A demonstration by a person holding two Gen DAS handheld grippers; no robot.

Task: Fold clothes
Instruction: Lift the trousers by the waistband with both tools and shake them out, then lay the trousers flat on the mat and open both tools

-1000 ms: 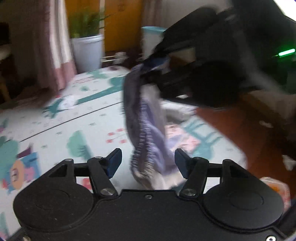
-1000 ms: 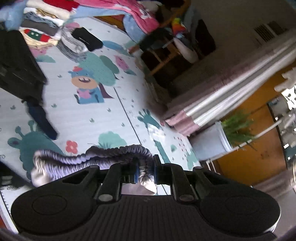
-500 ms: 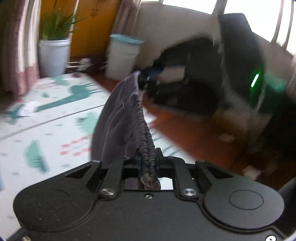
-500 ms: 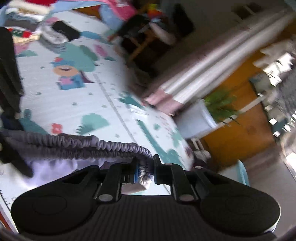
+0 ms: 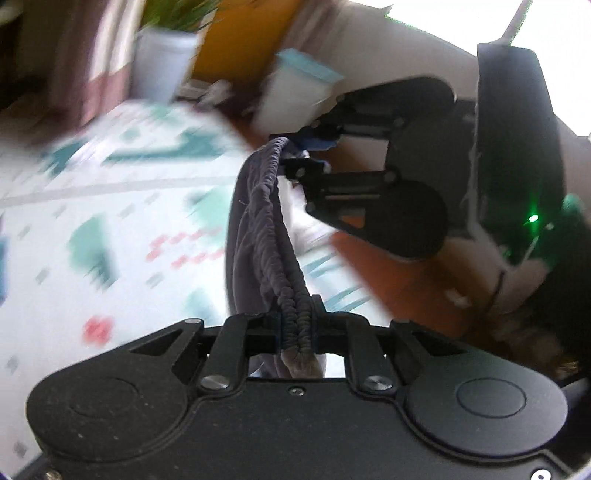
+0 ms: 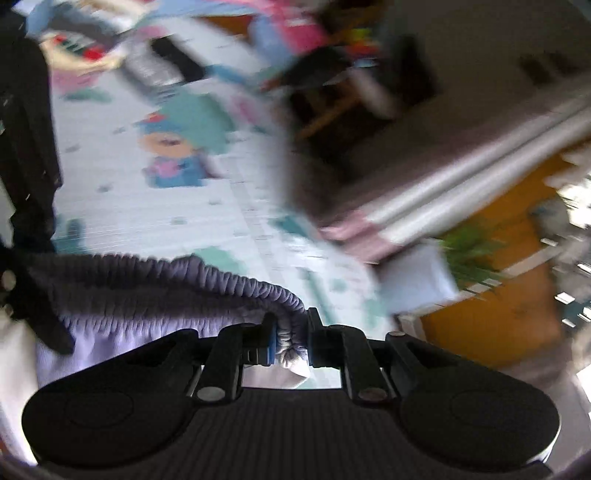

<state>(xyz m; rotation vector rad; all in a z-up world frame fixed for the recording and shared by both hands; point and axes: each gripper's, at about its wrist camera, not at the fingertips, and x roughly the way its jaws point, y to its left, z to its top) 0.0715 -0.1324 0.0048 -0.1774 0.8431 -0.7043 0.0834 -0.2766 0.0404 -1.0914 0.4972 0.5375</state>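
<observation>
Two grippers hold one piece of clothing, a purple-grey garment (image 5: 258, 229) with a gathered elastic waistband, up in the air above the play mat (image 5: 110, 221). The left gripper (image 5: 297, 325) has its fingers pressed together on the bunched waistband, which passes straight between the fingertips; a short stub of the band pokes back toward the camera behind them. From there the band runs up and away to the right gripper (image 5: 304, 155), seen in the left wrist view as a black body holding the far end between blue-padded fingers. The cloth hangs loose to the left of the band, off the mat.

In the right wrist view the right gripper (image 6: 290, 334) pinches the waistband (image 6: 166, 280) the same way, fingers closed with the ruffled end caught between the blue pad and the opposite finger. The band stretches leftward from the fingertips, and paler fabric drops below it. A pile of clothes (image 6: 280, 33) lies at the far edge of the mat, well apart. A potted plant (image 6: 443, 266) stands by the curtain (image 6: 461, 184). Both views are blurred.
</observation>
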